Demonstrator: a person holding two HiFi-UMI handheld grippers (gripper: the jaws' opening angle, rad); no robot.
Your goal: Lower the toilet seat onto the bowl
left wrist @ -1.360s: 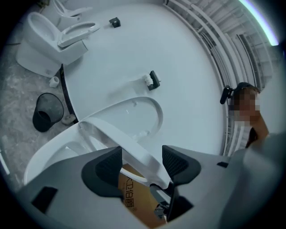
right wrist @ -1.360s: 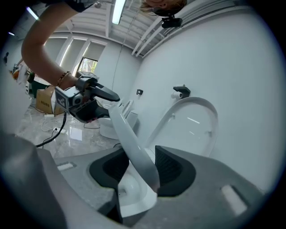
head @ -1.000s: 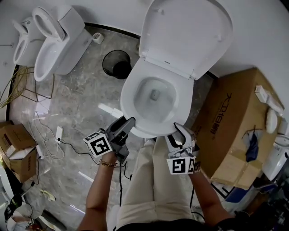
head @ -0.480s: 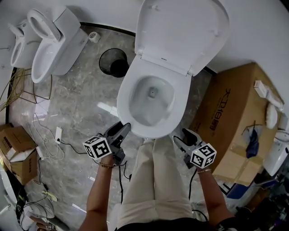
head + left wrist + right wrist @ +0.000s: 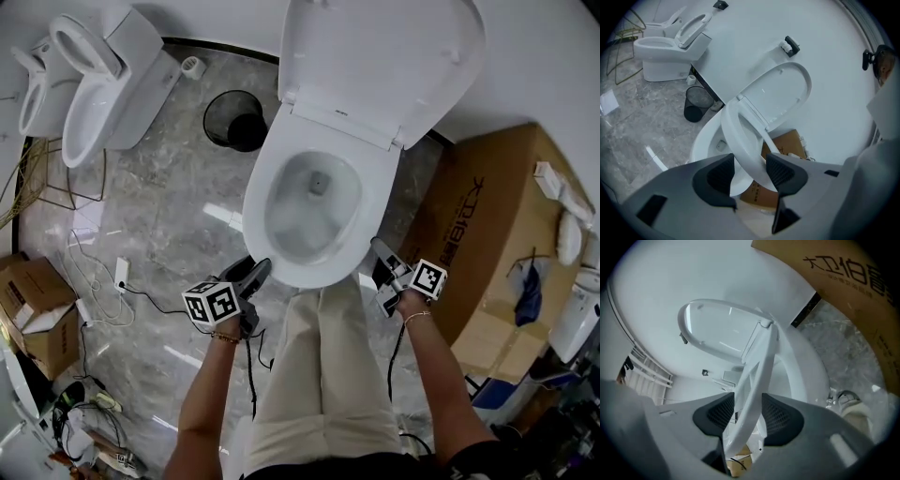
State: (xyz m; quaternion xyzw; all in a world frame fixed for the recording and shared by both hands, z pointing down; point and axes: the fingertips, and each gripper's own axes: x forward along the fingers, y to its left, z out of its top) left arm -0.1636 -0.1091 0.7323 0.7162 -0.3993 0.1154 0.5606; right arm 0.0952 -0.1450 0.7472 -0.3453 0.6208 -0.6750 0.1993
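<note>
The toilet seat (image 5: 314, 275) is not down flat. It is tipped up a bit above the bowl (image 5: 704, 145). The lid (image 5: 375, 56) stands up by the wall (image 5: 534, 56) behind it. The left hand-held gripper (image 5: 258, 269) is at the front left edge of the seat. The right hand-held gripper (image 5: 380, 255) is at the front right edge.

In the left gripper view the seat (image 5: 743, 140) runs down between the two dark pads (image 5: 717, 178) of the left hand-held gripper (image 5: 750, 171). The jaws are only a little way apart and they pinch the seat's rim. The bowl shows lower down, to the left of the seat.

In the right gripper view the seat (image 5: 752, 394) looks like a thin white bar seen from its edge. It goes from the hinge (image 5: 765, 325) down between the jaws of the right hand-held gripper (image 5: 743, 417), which pinch it too. The bowl (image 5: 806, 371) is off to the right of the seat, with a gap between them.

A brown cardboard box (image 5: 487, 216) sits to the right of the toilet, and a black bin (image 5: 232, 120) to its left
</note>
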